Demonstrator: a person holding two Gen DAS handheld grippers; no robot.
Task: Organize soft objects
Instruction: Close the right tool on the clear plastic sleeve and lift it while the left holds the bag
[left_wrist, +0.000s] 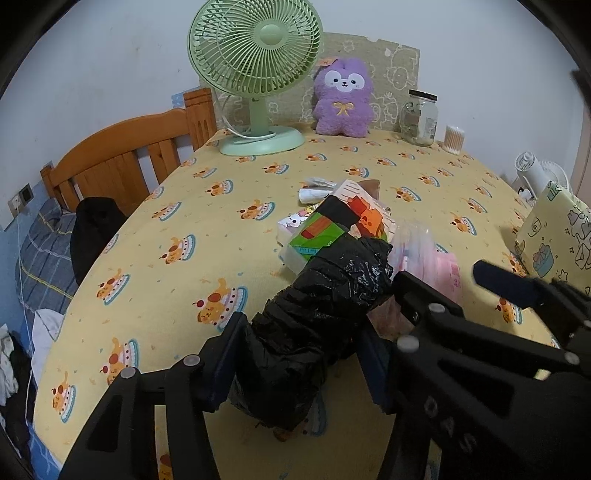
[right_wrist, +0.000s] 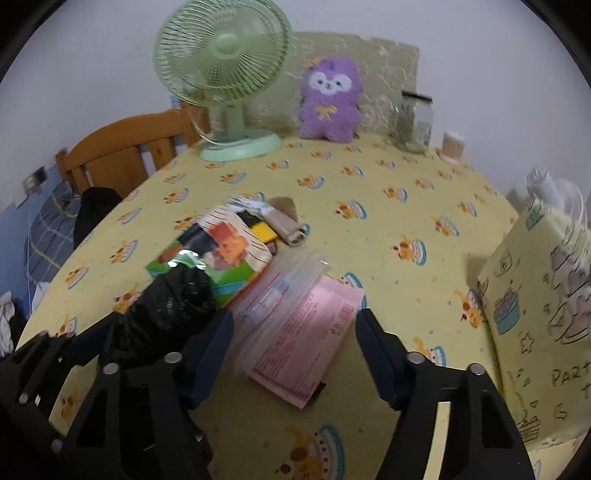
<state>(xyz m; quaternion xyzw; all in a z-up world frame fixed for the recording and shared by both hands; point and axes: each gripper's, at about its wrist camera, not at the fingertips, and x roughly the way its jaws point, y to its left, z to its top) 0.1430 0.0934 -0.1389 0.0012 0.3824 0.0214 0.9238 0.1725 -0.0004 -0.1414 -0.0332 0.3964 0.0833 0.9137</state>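
My left gripper (left_wrist: 295, 358) is shut on a roll of black plastic bags (left_wrist: 317, 314), held above the yellow tablecloth (left_wrist: 184, 229); the roll also shows in the right wrist view (right_wrist: 166, 306). My right gripper (right_wrist: 295, 354) is open, its fingers on either side of a pink packet (right_wrist: 306, 343) with clear zip bags (right_wrist: 284, 288) on top. Behind lie a green tissue pack (right_wrist: 229, 280), a printed pouch (right_wrist: 229, 236) and a brown roll (right_wrist: 288, 225). A purple plush (left_wrist: 343, 99) sits at the back of the table.
A green desk fan (left_wrist: 255, 66), a glass jar (left_wrist: 421, 118) and a cotton swab tub (left_wrist: 454, 138) stand along the back. A yellow patterned gift bag (right_wrist: 539, 314) stands at the right. A wooden bed frame (left_wrist: 122, 155) is left of the table.
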